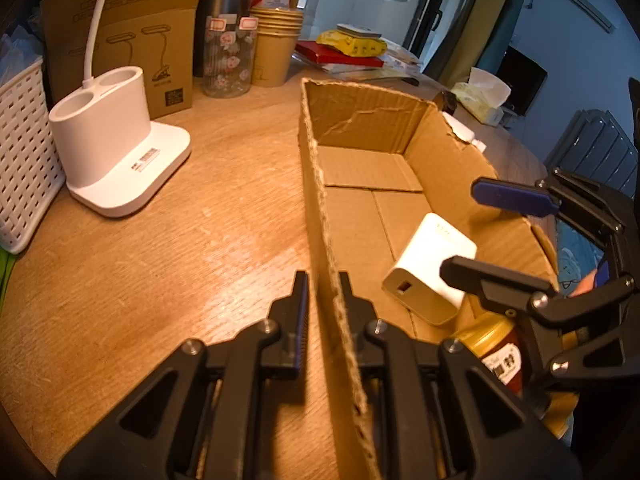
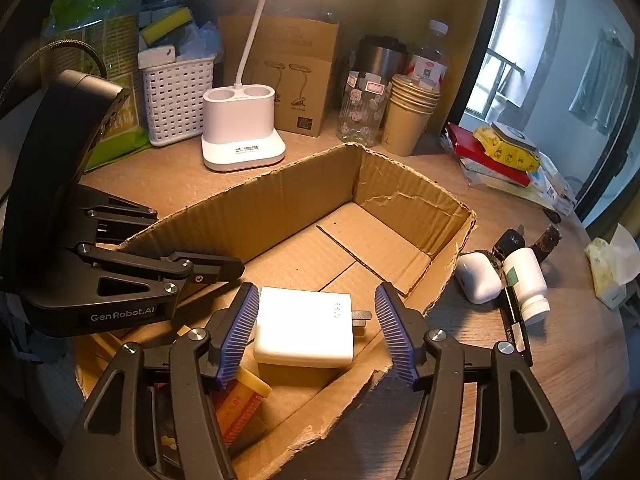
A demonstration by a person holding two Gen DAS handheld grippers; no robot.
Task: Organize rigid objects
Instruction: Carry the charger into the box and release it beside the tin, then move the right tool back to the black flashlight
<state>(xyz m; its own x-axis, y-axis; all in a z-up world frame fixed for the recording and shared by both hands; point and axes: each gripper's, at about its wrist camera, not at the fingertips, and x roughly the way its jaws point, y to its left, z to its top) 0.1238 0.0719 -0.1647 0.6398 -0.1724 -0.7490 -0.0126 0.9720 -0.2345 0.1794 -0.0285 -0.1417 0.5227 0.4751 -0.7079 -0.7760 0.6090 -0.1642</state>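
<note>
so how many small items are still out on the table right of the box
4 at least: a white earbud case, a white pill bottle, a black car key behind them, a black pen in front. Others may be hidden.

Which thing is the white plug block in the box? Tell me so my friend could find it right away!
Find the open cardboard box in the middle of the wooden table. Near its torn end, between the right gripper's open blue pads, lies the white charger block. It is the only white, square thing in the box, with metal prongs poking out one side; the yellow-capped bottle beside it is reddish.
</note>
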